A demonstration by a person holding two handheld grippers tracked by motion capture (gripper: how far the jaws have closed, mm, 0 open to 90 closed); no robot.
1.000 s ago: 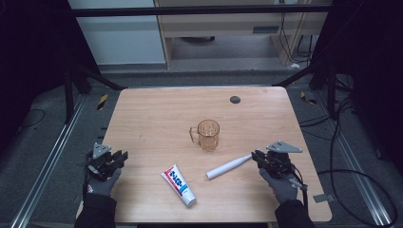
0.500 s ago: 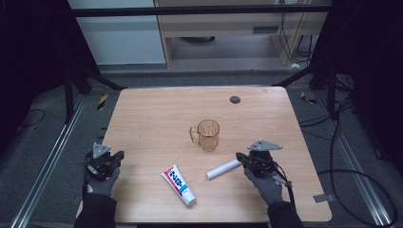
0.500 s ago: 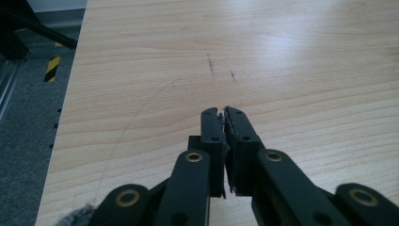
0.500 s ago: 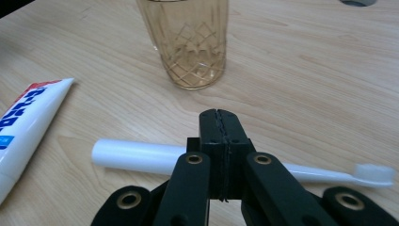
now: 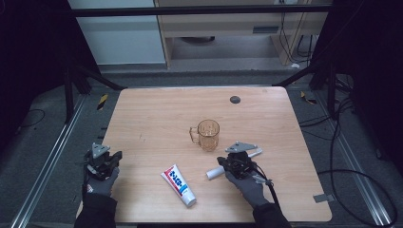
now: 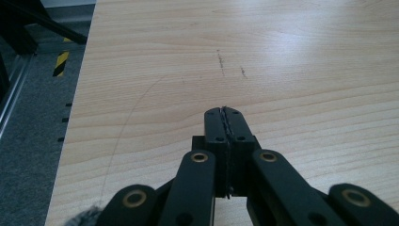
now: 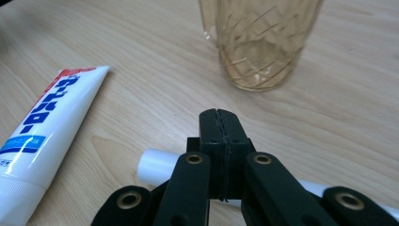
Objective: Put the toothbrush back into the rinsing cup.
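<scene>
Both tongs are closed on nothing: left tongs (image 5: 105, 157) by the tabletop (image 5: 157, 109)'s left edge, right tongs (image 5: 231, 161) directly over the white tube (image 7: 157, 170) near the front edge. Descending closed, they could roll it toward the toothpaste (image 5: 179, 185) or nudge the amber mug (image 5: 207, 135).

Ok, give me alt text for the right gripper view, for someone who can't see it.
The right gripper, its two black jaws pressed shut, hangs over a white tube-like object lying on a wooden table. An amber ribbed plastic mug stands just beyond, and a white toothpaste tube with blue lettering lies at the left.
</scene>
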